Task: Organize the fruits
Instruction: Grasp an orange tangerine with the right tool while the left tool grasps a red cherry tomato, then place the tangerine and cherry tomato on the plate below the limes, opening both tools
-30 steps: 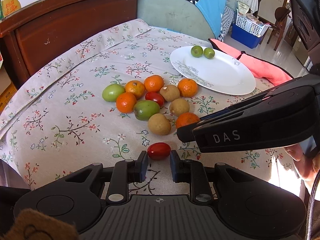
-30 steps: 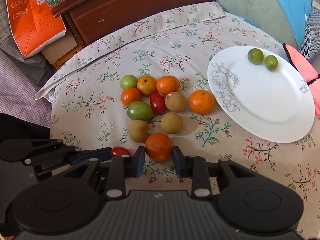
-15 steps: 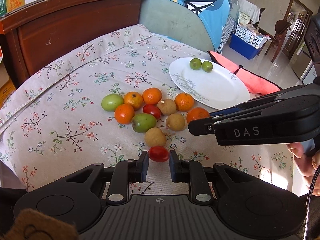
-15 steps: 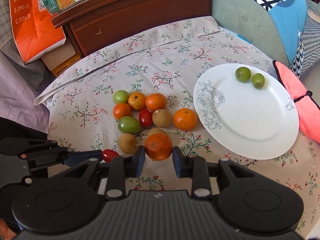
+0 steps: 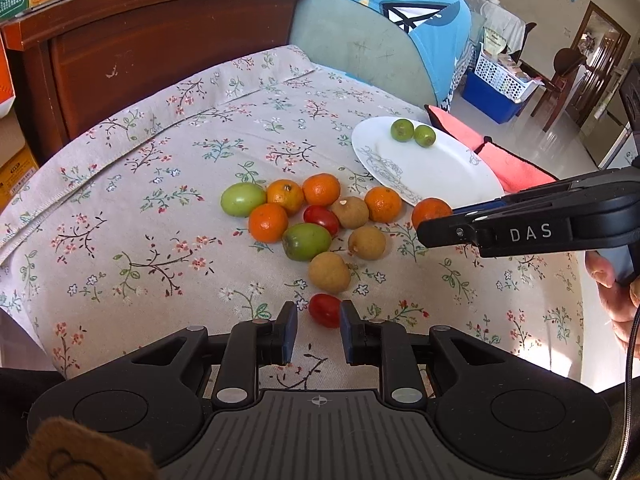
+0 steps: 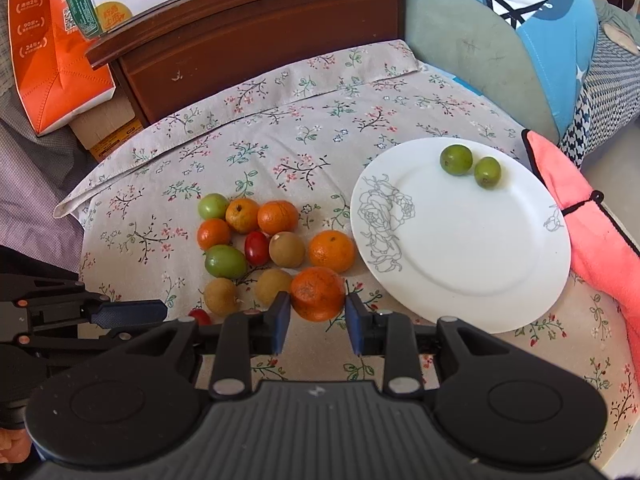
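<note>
My left gripper (image 5: 315, 322) is shut on a red cherry tomato (image 5: 324, 310), held above the floral cloth. My right gripper (image 6: 317, 317) is shut on an orange mandarin (image 6: 317, 293), lifted near the white plate (image 6: 472, 264); this gripper also shows in the left wrist view (image 5: 424, 232). Two small green fruits (image 6: 456, 159) lie at the plate's far edge. A cluster of mandarins (image 5: 268, 222), green fruits (image 5: 307, 241), brown longans (image 5: 329, 272) and one red tomato (image 5: 321, 219) lies left of the plate.
A dark wooden headboard (image 5: 160, 52) stands behind the table, with cardboard and orange boxes (image 6: 56, 60) at its left. A pink cloth (image 6: 580, 216) lies right of the plate. A blue-green cushion (image 6: 500, 32) sits at the back right.
Both grippers rose and drew back from the pile, each carrying its fruit. The right gripper with the mandarin moved toward the plate.
</note>
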`<state>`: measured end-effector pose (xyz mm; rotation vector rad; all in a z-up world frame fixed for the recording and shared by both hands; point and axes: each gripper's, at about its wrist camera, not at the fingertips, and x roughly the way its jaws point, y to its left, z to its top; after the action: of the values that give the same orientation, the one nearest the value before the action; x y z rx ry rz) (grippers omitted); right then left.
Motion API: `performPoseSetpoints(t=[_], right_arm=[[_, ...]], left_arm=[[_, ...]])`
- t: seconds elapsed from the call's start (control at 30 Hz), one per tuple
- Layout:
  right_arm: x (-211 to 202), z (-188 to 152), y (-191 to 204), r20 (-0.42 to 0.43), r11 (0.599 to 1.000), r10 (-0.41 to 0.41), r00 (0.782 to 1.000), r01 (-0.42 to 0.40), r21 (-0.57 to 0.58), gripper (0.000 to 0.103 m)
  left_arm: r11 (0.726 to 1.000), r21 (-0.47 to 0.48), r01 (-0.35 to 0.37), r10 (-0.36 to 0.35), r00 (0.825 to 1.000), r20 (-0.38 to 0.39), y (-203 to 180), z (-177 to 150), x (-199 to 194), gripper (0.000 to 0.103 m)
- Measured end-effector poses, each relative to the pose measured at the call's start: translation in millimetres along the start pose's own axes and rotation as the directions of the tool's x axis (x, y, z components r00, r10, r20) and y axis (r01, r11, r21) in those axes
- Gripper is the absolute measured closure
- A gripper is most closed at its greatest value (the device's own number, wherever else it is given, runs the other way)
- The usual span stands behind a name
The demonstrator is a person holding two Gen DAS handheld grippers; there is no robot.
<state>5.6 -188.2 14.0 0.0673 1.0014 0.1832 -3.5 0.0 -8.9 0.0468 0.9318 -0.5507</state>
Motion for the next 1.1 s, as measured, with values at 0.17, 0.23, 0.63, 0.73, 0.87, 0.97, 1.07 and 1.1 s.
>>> performPoseSetpoints(t=[0.17,0.23,0.63,0.73,0.87,0.97,1.07,1.1], right_arm=[[2.0,-0.4,1.6,-0.008,1.000,0.004,1.000,-0.004,-0.008,0.073],[2.5,0.4,1.9,-0.006,1.000,0.010,1.000,-0.010,-0.004,0.073],[2.8,-0.3,-6.2,-0.004,0.999,-0.002,1.000,0.002,0.035,0.073],[0.0,0.5,-9.8,0.005,0.999,-0.003,1.000,0.003,0.044,0.073],[-6.9,2.5,-19.6,0.026,0.997,-0.011,1.000,0.009,0.073,0.073],[-12.0,4.7,-30.2,0.043,0.995,-0.025,0.999,0.020,0.097,0.073],[-17.2,7.8,-45.0,0.062,0.990,-0.037,0.997,0.029,0.135,0.073],[-18.5,8.7,-50.8,0.067,0.988,-0.041,0.997,0.031,0.152,0.073]], left_arm=[[0.999,0.033,-0.022,0.022,1.000,-0.009,-3.3,-5.3,1.2,0.073],[0.999,0.040,-0.019,0.019,1.000,-0.001,-6.4,-4.1,4.1,0.070],[0.997,0.061,-0.052,0.052,0.999,0.005,-14.2,-3.2,24.1,0.082],[0.997,0.060,-0.049,0.048,0.999,0.013,-15.0,-4.1,22.5,0.082],[0.999,0.020,-0.027,0.026,0.999,0.032,-11.0,1.3,16.4,0.082],[1.000,0.008,-0.012,0.012,0.998,0.054,-12.9,10.1,13.3,0.082],[1.000,-0.013,0.016,-0.015,0.998,0.063,-15.7,22.9,15.0,0.082],[1.000,-0.016,0.022,-0.021,0.997,0.068,-17.4,27.5,16.3,0.082]])
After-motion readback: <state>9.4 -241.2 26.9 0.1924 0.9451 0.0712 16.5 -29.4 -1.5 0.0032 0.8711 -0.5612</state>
